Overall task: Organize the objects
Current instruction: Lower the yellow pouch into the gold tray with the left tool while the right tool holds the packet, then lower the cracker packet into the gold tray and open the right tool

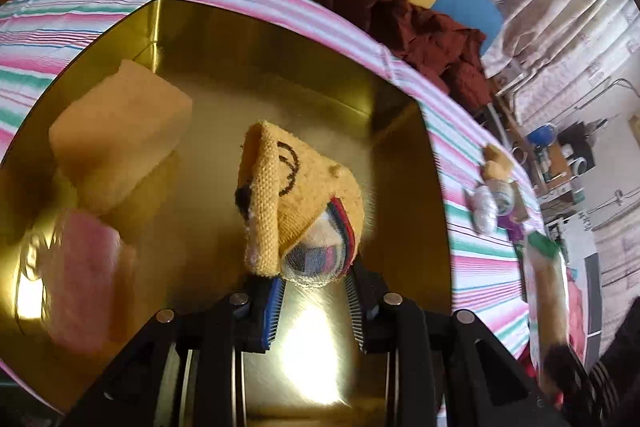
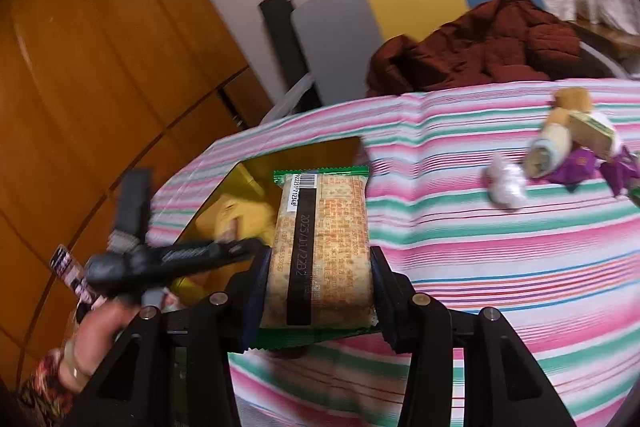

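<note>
Left claw: closed on a yellow knitted sock with a stitched face, a striped sock tucked inside it; the bundle is held over the gold tin. Inside the tin, to the left, lie a yellow sponge and, nearer, a blurred pink item just beside it.

Right claw: closed on a cracker packet, gripped by its long sides, green end pointing toward the tin. The packet is held above the striped worktop, at the tin's right edge.

On the worktop, well apart to the right, a cluster of small wrapped items, touching one another. A brown garment lies beyond the worktop's far edge.
</note>
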